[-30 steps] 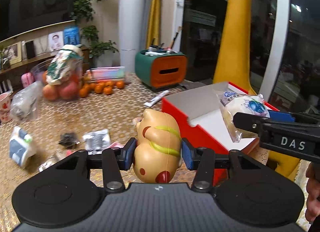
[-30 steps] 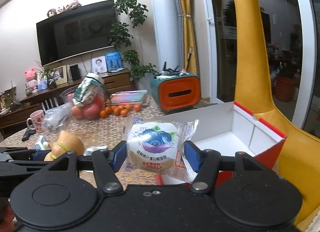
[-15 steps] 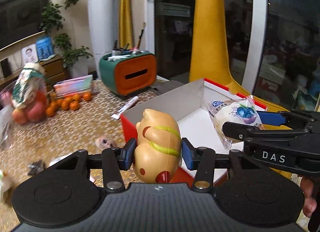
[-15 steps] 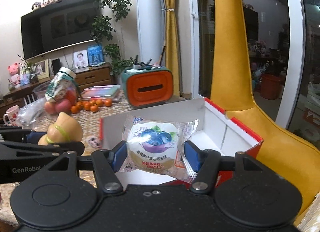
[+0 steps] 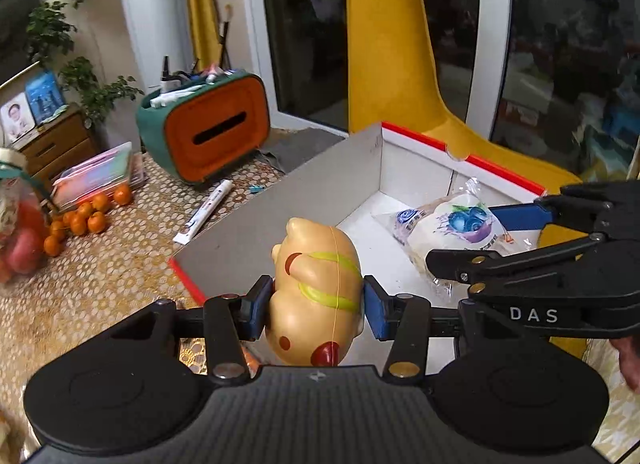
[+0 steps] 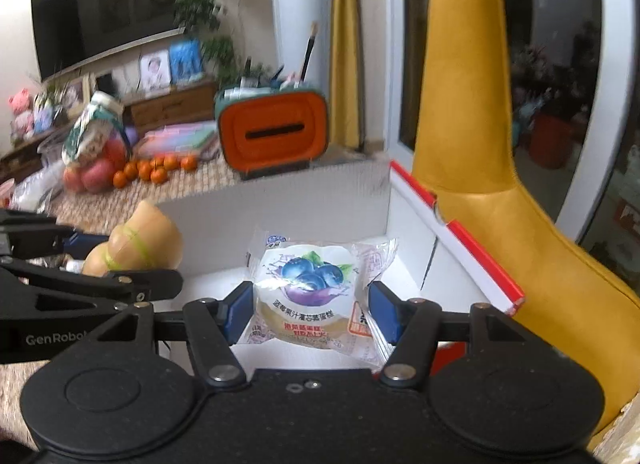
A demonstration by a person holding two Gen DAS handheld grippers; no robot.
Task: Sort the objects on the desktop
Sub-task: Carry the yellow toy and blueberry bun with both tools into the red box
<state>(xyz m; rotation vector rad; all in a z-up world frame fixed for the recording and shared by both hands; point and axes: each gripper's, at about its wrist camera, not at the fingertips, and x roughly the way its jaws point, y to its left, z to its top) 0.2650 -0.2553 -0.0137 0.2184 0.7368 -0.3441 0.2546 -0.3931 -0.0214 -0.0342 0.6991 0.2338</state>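
My left gripper [image 5: 316,310] is shut on a tan squishy animal toy [image 5: 318,296] with yellow stripes, held over the near edge of the red-rimmed white box [image 5: 496,170]. My right gripper [image 6: 310,314] is shut on a packaged blueberry cake [image 6: 308,288], held over the inside of the same box [image 6: 460,240]. In the left wrist view the cake [image 5: 452,228] and the right gripper [image 5: 492,238] are at right. In the right wrist view the toy [image 6: 136,244] and the left gripper [image 6: 120,260] are at left.
An orange and teal tissue box with pens [image 5: 208,132] stands behind the box. A white tube [image 5: 204,216] lies on the patterned tablecloth. Small oranges [image 5: 86,212] and a bowl of apples [image 6: 90,176] sit far left. A yellow chair [image 6: 500,168] stands right of the box.
Both grippers have moved forward and right with their loads, from beside the box to over it. The box now fills more of both views.
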